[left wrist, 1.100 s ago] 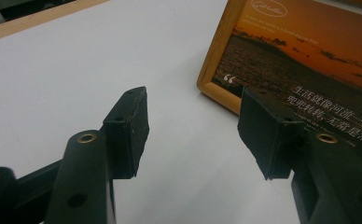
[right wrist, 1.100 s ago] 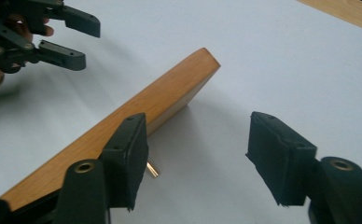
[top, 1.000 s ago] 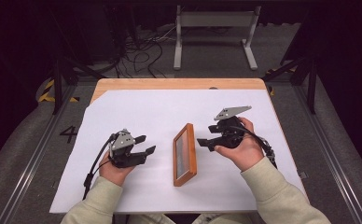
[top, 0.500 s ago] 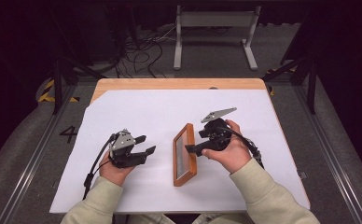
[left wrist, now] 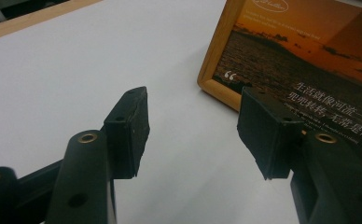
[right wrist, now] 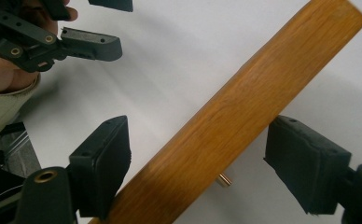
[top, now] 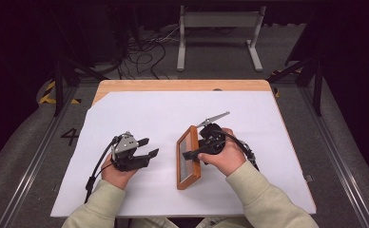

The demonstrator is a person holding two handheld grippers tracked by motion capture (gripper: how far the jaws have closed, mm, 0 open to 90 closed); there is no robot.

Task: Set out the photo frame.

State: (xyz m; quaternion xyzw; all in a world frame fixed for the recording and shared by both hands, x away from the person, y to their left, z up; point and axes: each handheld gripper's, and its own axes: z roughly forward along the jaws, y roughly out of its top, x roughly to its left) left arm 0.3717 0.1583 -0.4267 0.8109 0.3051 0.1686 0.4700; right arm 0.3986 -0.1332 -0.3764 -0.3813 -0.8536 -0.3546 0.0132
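A wooden photo frame (top: pixel 187 159) stands tilted on the white sheet, its sunset picture (left wrist: pixel 309 60) facing my left gripper. My right gripper (top: pixel 192 153) reaches over it from the right. In the right gripper view the frame's wooden edge (right wrist: pixel 244 107) runs slantwise between the jaws of that gripper (right wrist: pixel 198 154). Those jaws have just been closing, and the right pad (right wrist: pixel 300 158) still stands clear of the wood. My left gripper (top: pixel 150 146) rests left of the frame. It is open (left wrist: pixel 193 126) with nothing between its pads.
The white sheet (top: pixel 249 114) covers most of the wooden table (top: pixel 173 85). A hand's width of sheet separates my left gripper from the frame. Beyond the far edge, a metal stand (top: pixel 218 21) and loose cables (top: pixel 144 52) lie on the floor.
My right gripper has moved left and down to the frame, and its jaws now straddle the frame's upper edge. My left gripper has stayed where it was.
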